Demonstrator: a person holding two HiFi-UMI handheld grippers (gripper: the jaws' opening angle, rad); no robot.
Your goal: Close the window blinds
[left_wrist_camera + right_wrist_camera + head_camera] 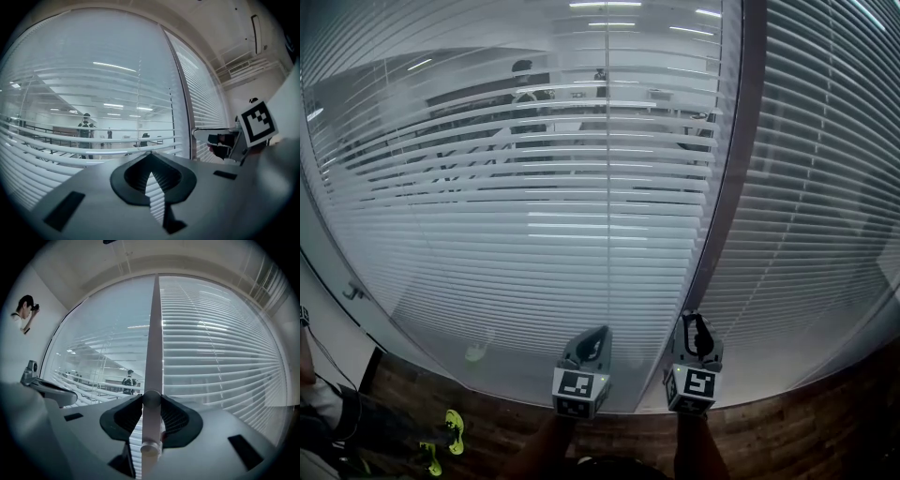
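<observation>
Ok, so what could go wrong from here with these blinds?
The tilt wand sits between the right gripper's jaws, and the pads seem to touch it only near their tips, so it may slip when twisted. The left blind's slats show the room behind, so stopping now would leave them partly open.

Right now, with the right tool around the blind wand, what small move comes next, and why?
Probably twist the pale round tilt wand with the right tool: it sits between the pads, and the left white slatted blind shows the room through open slats.
</observation>
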